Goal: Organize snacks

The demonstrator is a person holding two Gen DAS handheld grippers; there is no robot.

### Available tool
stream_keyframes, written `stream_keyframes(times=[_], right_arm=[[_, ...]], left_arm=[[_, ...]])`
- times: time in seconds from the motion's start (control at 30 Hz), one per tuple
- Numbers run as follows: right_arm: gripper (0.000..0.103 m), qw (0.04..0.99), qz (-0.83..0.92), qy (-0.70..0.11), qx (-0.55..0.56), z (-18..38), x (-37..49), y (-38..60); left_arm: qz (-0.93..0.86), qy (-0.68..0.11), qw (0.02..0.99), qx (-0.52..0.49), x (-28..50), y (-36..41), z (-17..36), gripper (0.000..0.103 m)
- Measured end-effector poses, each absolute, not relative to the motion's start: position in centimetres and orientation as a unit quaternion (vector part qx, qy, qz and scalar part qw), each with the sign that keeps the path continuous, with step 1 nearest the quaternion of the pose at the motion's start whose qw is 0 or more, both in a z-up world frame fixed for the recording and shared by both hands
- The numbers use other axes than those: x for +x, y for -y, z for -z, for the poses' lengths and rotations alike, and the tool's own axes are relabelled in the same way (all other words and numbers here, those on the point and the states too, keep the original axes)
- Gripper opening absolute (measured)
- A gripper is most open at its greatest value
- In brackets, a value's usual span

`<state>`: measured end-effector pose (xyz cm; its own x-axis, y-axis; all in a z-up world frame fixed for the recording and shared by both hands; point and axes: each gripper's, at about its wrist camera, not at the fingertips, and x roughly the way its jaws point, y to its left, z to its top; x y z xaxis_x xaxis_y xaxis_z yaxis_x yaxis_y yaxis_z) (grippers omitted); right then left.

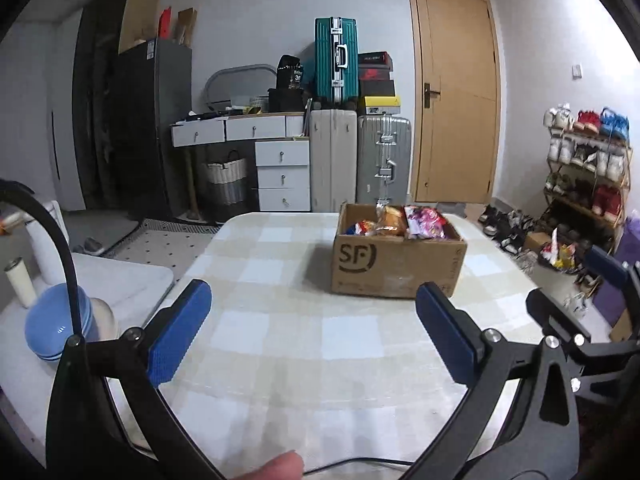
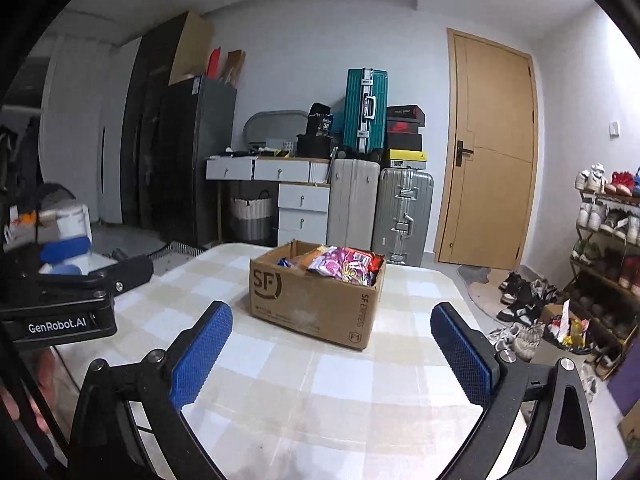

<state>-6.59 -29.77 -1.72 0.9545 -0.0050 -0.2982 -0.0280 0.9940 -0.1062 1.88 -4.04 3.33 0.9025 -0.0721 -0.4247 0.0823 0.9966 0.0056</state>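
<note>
My fingertip [image 1: 280, 466] pokes in at the bottom edge, mostly cut off. My left tongs [image 1: 314, 330] stand wide apart, empty, over the table [image 1: 280, 280]; my right tongs [image 2: 332, 354] likewise. Beyond both, toward the far edge, sits the box [image 2: 316, 300] of snacks [image 2: 344, 266]. Its walls hide the lower packets, and their labels are unreadable.
</note>
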Motion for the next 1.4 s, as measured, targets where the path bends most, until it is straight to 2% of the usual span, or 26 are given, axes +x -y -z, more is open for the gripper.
stream_keyframes(times=[0.23, 1.4], right_arm=[[0.101, 0.987, 0.008, -0.160, -0.014, 2.0, -4.9, 31.0], [0.101, 0.985, 0.011, -0.168, -0.035, 2.9, -4.0, 30.4]], left_arm=[[0.060, -0.246, 0.967, 0.008, 3.2, 5.3, -2.6, 0.102], [0.067, -0.263, 0.962, -0.016, 5.8, 5.6, -1.3, 0.102]])
